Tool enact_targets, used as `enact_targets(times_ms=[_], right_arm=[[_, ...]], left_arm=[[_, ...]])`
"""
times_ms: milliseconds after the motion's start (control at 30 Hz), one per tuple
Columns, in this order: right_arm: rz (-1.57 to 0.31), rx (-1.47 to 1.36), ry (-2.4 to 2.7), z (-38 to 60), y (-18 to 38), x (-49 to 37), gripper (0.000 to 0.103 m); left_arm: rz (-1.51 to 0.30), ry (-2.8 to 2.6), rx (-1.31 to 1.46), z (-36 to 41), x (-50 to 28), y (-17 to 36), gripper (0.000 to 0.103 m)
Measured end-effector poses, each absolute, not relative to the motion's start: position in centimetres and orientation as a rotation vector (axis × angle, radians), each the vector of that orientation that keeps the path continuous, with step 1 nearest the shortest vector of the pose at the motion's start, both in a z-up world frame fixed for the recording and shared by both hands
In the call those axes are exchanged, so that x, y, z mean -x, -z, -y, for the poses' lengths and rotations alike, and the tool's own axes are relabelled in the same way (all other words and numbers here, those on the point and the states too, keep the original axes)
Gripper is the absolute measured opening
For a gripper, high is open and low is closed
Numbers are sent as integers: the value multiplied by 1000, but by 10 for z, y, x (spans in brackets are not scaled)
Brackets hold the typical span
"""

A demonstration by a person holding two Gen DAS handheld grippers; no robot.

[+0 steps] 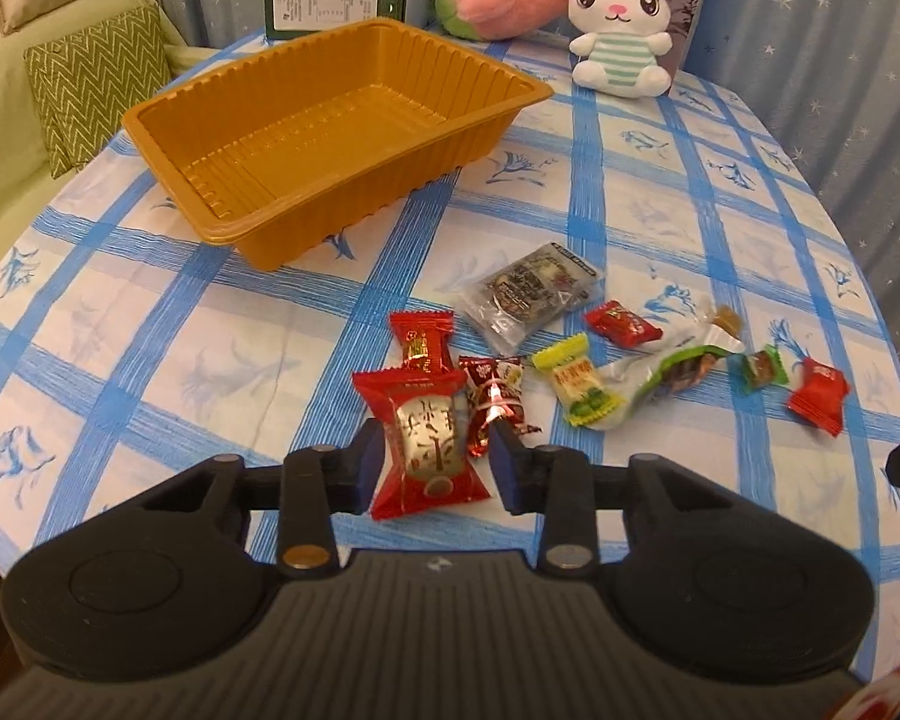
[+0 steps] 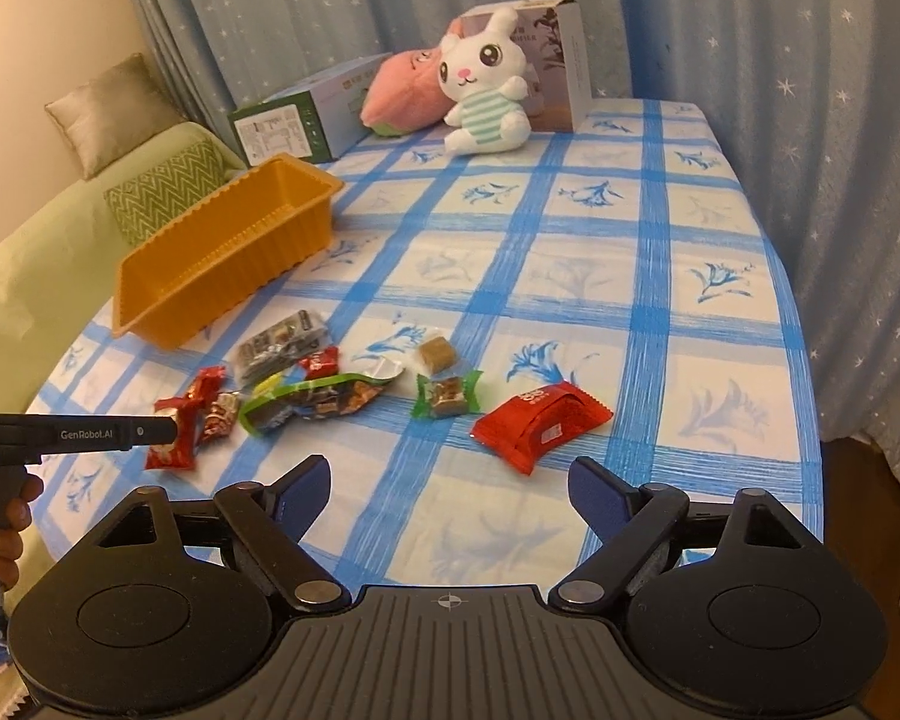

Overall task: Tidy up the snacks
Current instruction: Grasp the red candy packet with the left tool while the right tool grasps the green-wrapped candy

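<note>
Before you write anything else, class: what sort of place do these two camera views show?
Most likely a home living room. A green sofa with cushions stands beside the table, starry curtains hang behind it, and a plush bunny sits at the far end.
</note>
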State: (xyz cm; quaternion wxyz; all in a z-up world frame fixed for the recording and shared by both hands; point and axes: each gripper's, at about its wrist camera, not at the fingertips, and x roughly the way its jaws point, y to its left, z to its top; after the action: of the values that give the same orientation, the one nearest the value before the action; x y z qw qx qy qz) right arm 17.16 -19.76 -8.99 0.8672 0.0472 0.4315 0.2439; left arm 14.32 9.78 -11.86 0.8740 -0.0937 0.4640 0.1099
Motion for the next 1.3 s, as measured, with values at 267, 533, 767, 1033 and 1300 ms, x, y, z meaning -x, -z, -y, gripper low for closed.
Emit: enact_targets(times_ms=[267, 533, 767, 1033, 1300], right_arm=[[-913, -107, -472, 198, 97, -187, 84], [-911, -111, -465, 197, 103, -200, 79], [-903, -68, -512, 182, 111, -213, 68], [-913, -1, -553, 159, 123, -230, 53], [-938, 55, -560, 142, 135, -249, 48]], left_arm=[[-1003, -229, 182, -105, -156, 130, 30], [-1012, -212, 193, -109, -165, 137, 22], [-995, -200, 187, -118, -155, 132, 21], [-972, -216, 189, -129, -147, 118, 21], [-962, -248, 194, -141, -141, 111, 21]])
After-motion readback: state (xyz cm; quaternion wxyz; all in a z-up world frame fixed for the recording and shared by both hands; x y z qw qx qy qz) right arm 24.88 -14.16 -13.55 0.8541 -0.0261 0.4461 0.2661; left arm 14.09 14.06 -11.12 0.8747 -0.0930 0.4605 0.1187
